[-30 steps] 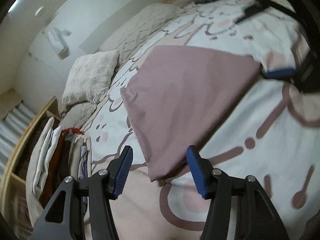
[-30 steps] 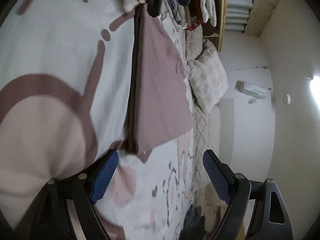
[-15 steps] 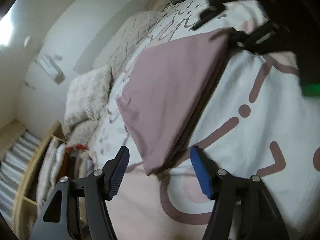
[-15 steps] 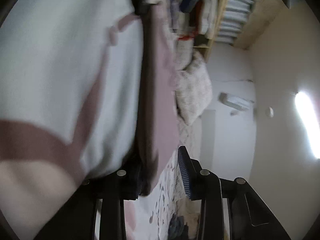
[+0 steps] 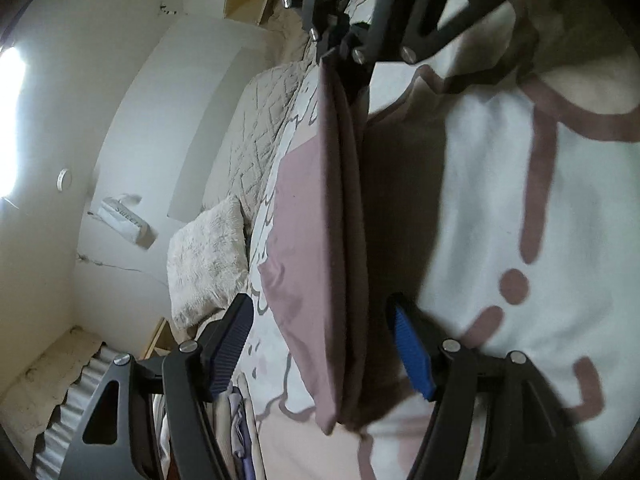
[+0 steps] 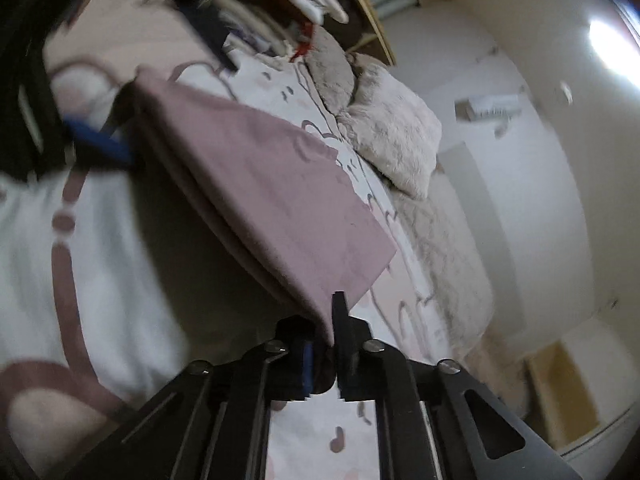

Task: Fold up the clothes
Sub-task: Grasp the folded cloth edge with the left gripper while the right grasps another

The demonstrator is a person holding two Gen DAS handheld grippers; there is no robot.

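White bedspread with mauve shapes (image 5: 480, 208) lies beneath the folded mauve cloth (image 5: 308, 240). Right tool (image 6: 320, 344) pinches one cloth corner; left tool (image 5: 324, 344) straddles the opposite corner, spread wide.

Fluffy pillow (image 5: 208, 264) on patterned bedspread (image 5: 500, 208)

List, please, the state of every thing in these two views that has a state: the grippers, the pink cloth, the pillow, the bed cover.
Right gripper: shut on one corner of the pink cloth.
Left gripper: open, fingers on either side of the cloth's hanging edge.
Pink cloth: folded in layers, partly lifted off the bed.
Fluffy pillow: lying on the bed.
Patterned bed cover: spread out.
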